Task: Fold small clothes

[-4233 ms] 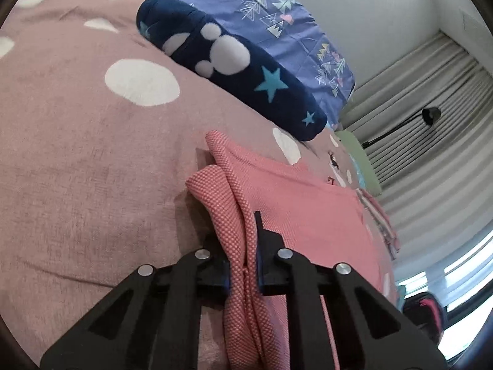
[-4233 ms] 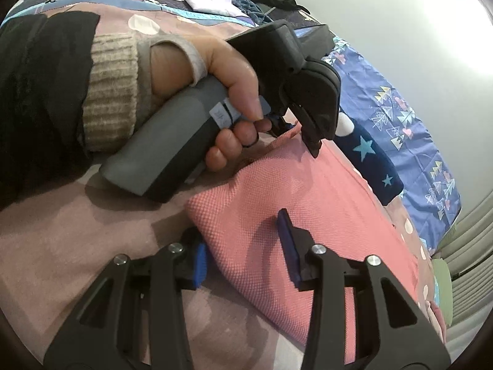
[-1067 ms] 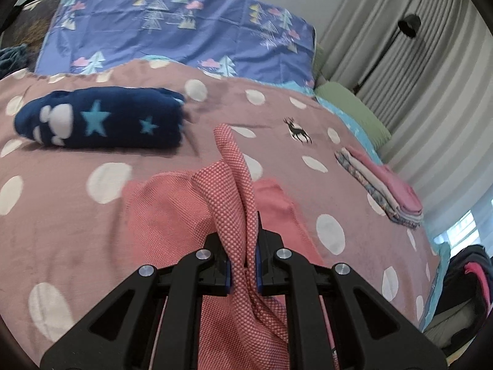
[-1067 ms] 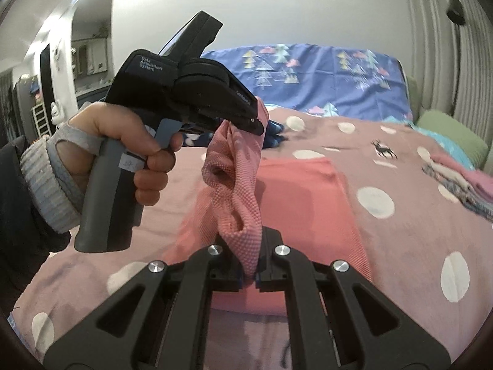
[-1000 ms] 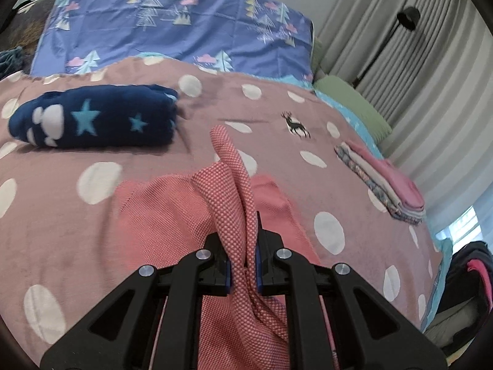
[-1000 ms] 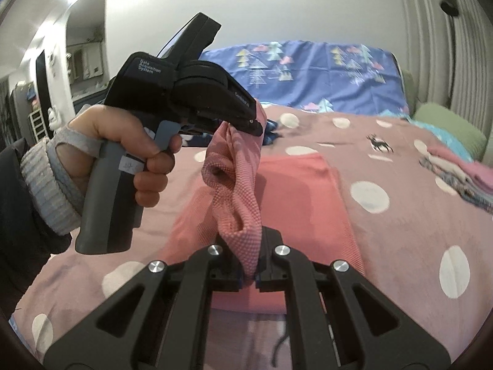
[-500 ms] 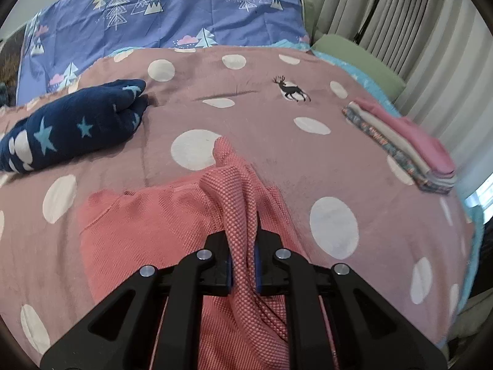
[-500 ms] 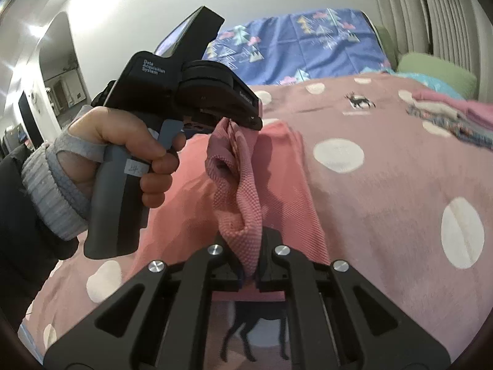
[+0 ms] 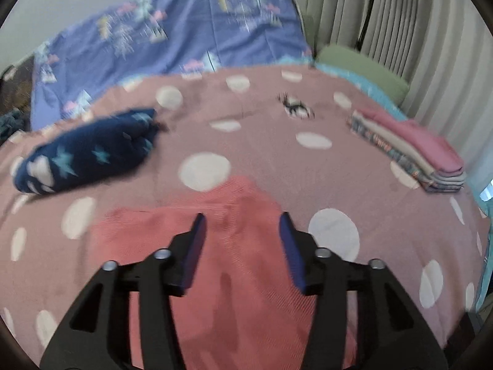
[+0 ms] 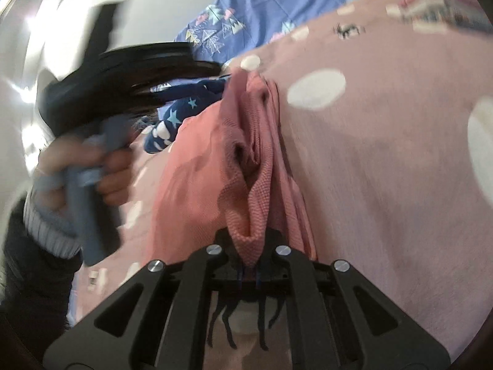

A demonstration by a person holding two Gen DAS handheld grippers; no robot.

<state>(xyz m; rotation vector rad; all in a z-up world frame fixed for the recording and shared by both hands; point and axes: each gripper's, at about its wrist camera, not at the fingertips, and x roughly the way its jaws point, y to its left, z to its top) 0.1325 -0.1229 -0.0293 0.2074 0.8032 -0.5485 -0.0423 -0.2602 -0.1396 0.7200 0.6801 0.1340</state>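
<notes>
A salmon-pink knit garment (image 9: 234,262) lies on the pink polka-dot bedspread (image 9: 277,154), its far edge folded over. My left gripper (image 9: 242,240) hovers open and empty just above it. My right gripper (image 10: 249,256) is shut on a bunched corner of the same garment (image 10: 249,160) and holds it up a little from the bed. The left gripper's body and the hand that holds it (image 10: 101,141) show blurred at the left of the right wrist view.
A rolled navy star-print garment (image 9: 83,151) lies at the left. A stack of folded clothes (image 9: 413,151) sits at the right near the grey curtain (image 9: 416,24). A blue patterned pillow (image 9: 172,34) and a green cushion (image 9: 360,64) line the far edge.
My left gripper has let go of the pink garment and opened; the released cloth has dropped onto the bed. My right gripper keeps its hold and has come lower toward the bed.
</notes>
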